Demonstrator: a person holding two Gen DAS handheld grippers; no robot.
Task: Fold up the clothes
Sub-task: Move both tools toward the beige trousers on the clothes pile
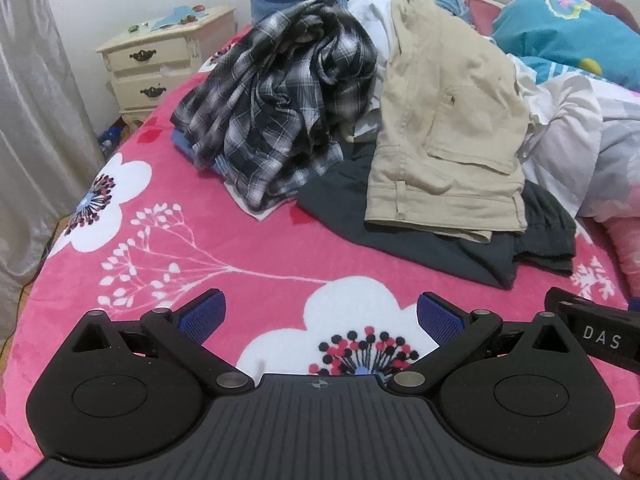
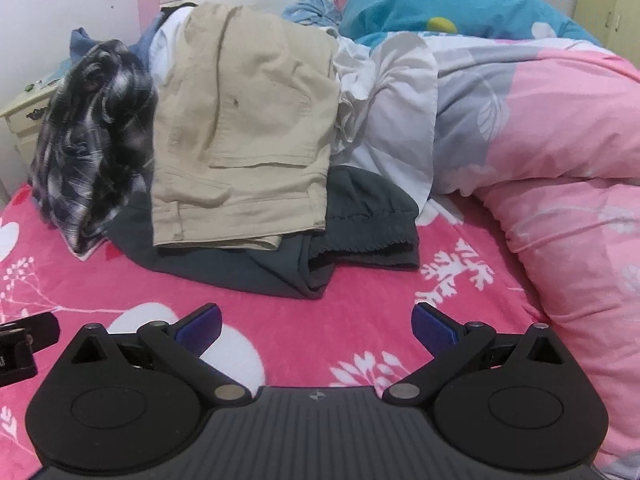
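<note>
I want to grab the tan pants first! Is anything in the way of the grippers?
Nothing visible blocks them. Only bare pink blanket lies between both open hand-held grippers (left, right) and the tan pants, which lie on top of the pile.

Both wrist views low over the bed (image 1: 248,248), facing the headboard, sharing the clothes pile (image 2: 240,120), probably side by side

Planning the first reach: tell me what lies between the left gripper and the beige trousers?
Only bare pink floral blanket, then the dark grey garment under the beige trousers, per the left wrist view.
</note>
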